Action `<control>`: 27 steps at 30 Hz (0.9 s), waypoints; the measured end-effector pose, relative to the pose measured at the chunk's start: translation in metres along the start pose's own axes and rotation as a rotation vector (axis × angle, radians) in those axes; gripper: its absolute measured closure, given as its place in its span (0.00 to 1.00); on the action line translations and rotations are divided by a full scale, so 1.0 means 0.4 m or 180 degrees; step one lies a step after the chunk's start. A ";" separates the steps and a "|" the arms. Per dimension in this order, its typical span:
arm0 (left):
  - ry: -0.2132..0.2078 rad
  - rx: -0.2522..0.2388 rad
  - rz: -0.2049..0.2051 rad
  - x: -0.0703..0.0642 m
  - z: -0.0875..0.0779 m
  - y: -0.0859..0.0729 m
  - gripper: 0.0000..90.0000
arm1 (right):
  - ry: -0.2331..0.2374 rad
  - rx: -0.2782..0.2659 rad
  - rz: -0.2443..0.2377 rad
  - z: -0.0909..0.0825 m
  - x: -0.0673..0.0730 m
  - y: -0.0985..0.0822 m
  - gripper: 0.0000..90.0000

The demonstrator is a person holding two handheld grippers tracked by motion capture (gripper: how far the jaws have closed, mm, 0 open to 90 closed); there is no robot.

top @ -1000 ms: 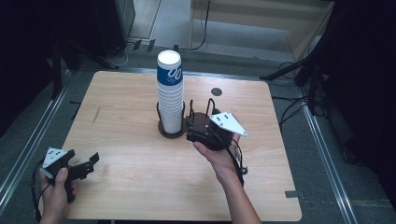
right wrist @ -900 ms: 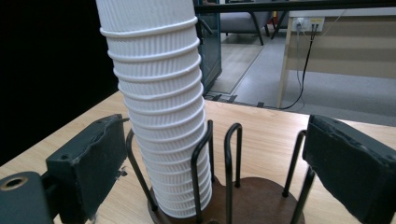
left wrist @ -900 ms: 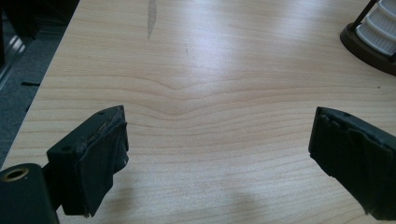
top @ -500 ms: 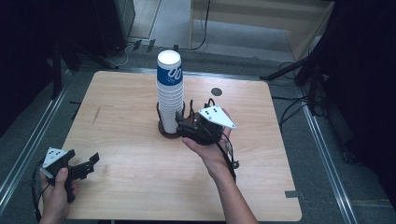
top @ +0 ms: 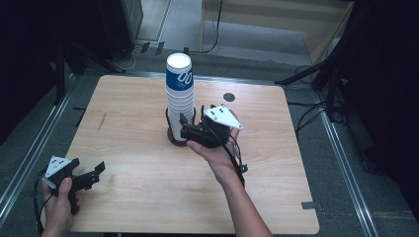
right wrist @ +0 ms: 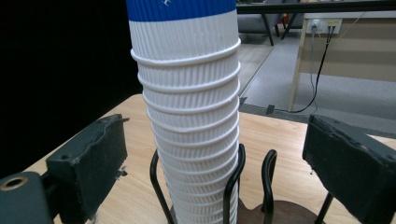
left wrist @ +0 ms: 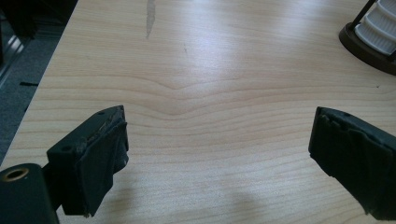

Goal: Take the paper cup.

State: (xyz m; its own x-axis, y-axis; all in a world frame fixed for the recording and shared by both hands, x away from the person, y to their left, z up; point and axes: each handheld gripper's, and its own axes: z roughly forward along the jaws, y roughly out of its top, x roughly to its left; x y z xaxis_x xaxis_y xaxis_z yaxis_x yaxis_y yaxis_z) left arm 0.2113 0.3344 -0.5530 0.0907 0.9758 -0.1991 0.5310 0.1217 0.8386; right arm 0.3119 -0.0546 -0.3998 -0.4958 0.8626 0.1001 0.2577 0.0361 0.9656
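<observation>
We bring the right tongs (right wrist: 219,158) — apart — around the cup stack (right wrist: 189,116); next, squeeze one cup. Left tongs (left wrist: 219,158) wait apart, near-left.

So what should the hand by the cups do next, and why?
Probably nudge the right tool a little further forward, then close. Its jaws stand open on either side of the cup stack, not touching it yet, and the stack sits upright in its black wire holder.

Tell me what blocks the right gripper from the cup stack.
Nothing visible does. The right gripper is open with the cup stack straight ahead between its jaws; only the black wire holder rings the stack's base.
</observation>
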 end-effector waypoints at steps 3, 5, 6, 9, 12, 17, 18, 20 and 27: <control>0.0001 0.0000 0.0010 0.000 0.000 0.000 0.06 | -0.0003 -0.0004 -0.0011 0.008 0.005 0.007 0.06; 0.0000 0.0003 0.0015 0.000 0.000 0.000 0.06 | 0.0002 -0.0025 -0.0002 0.013 0.007 0.011 0.06; 0.0001 0.0003 0.0012 0.000 0.000 0.000 0.06 | 0.0002 -0.0024 0.0005 0.015 0.009 0.013 0.06; 0.0004 0.0001 0.0002 0.000 0.000 0.000 0.06 | 0.0003 -0.0039 -0.0003 0.024 0.013 0.019 0.05; 0.0003 0.0000 0.0003 0.000 0.000 0.000 0.06 | 0.0010 -0.0047 -0.0001 0.032 0.015 0.027 0.04; -0.0001 0.0004 0.0006 0.000 0.000 0.000 0.06 | -0.0011 -0.0071 0.0027 0.047 0.017 0.037 0.04; 0.0000 0.0005 0.0009 0.000 0.001 0.000 0.06 | -0.0013 -0.0069 0.0024 0.050 0.017 0.038 0.04; 0.0001 0.0015 0.0024 0.000 0.000 0.000 0.06 | -0.0023 -0.0065 0.0030 0.057 0.020 0.042 0.04; -0.0007 0.0013 0.0023 0.000 0.000 0.000 0.06 | -0.0026 -0.0091 0.0013 0.078 0.033 0.054 0.04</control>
State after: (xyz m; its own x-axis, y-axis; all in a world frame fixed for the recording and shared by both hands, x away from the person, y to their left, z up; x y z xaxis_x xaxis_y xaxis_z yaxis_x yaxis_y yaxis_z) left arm 0.2114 0.3344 -0.5529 0.0963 0.9763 -0.1940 0.5337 0.1139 0.8380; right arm 0.3371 -0.0268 -0.3850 -0.4881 0.8668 0.1023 0.2359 0.0181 0.9716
